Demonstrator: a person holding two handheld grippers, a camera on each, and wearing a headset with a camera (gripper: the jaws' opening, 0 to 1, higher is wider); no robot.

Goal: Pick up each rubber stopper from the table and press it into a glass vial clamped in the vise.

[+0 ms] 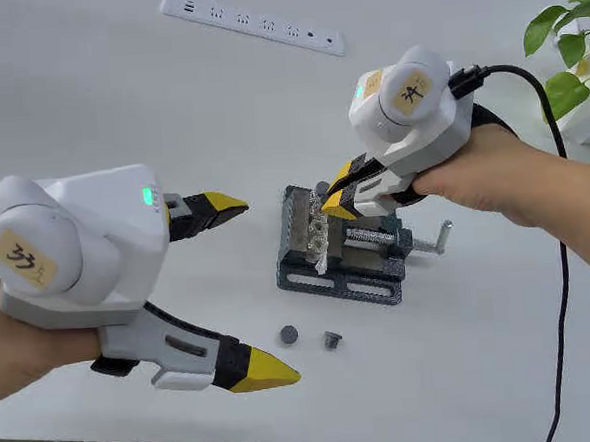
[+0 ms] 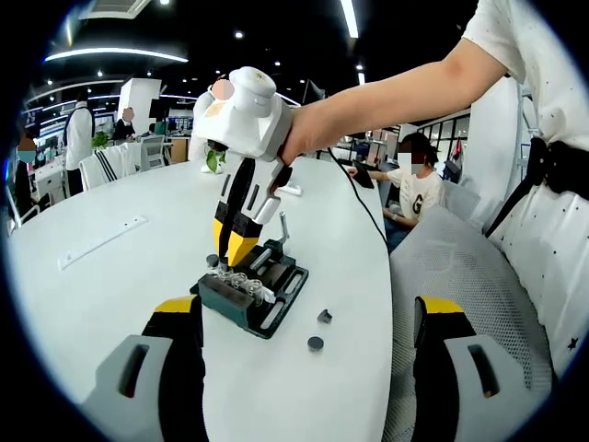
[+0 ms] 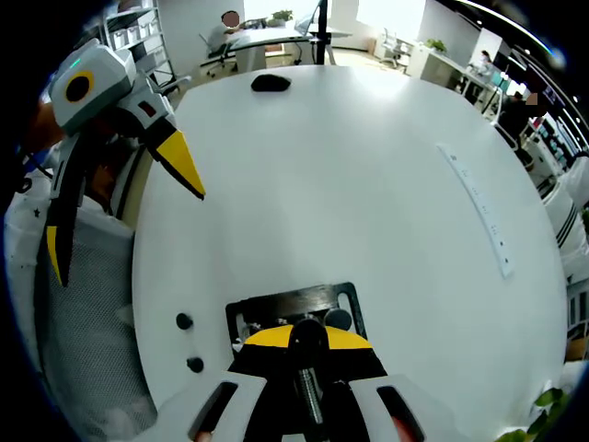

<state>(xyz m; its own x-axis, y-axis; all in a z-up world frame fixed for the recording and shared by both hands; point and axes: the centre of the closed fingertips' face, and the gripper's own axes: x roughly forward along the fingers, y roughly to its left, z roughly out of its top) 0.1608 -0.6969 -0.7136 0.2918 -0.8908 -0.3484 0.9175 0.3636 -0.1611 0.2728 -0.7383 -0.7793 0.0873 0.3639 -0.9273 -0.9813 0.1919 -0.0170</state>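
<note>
The right claw (image 1: 330, 197) hung over the vise (image 1: 308, 275), pinched nearly shut on what looked like a dark stopper (image 3: 308, 333) above the vials (image 1: 319, 230). The left claw (image 1: 261, 289) gaped empty beside the vise. Two loose stoppers (image 1: 289, 334) lay just before it: light, squashy, best nipped by their sides.

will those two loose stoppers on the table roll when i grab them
The flat stopper lies like a disc, so it probably stays put. The other stopper seems tipped sideways and may roll. Both look small, so likely light.

vials (image 1: 319, 238) partly hidden behind right gripper (image 1: 329, 204), plant (image 1: 569, 39) cropped
</note>
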